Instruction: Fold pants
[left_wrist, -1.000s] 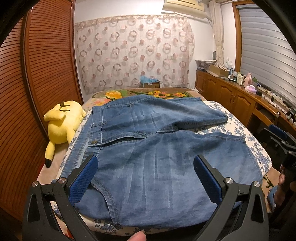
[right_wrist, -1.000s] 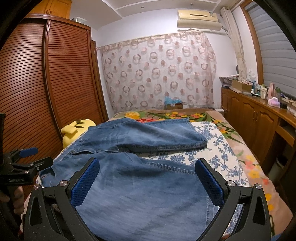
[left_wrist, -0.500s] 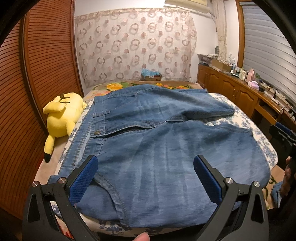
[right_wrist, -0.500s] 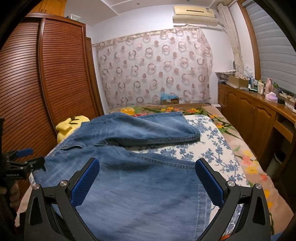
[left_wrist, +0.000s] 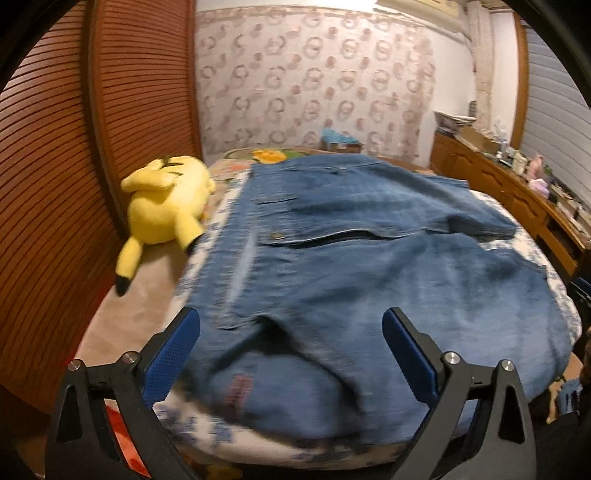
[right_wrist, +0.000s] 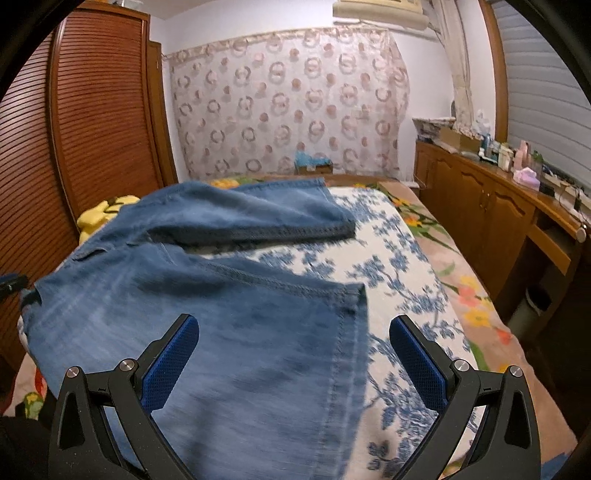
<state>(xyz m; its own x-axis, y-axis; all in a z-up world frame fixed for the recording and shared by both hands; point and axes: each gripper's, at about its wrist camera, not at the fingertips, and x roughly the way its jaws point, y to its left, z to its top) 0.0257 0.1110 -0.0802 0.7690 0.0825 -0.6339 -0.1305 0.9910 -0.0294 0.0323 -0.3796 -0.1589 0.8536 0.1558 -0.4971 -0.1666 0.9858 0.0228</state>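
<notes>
Denim pants (left_wrist: 369, 280) show a blurred, unreadable reddish label (left_wrist: 239, 390).

The left gripper (left_wrist: 291, 332) hangs low over the near edge of the bed (left_wrist: 147, 314), its blue-padded jaws spread wide with nothing between them. Blue denim pants (left_wrist: 369, 266) lie flat across the floral sheet (left_wrist: 221, 424), waistband toward the left side and one leg angled away to the right, the near part blurred. A yellow plush toy (left_wrist: 162, 206) lies just beside the waistband, against the slatted wooden wardrobe doors (left_wrist: 55, 166), and a patterned curtain (left_wrist: 314, 88) hangs beyond the bed.
</notes>
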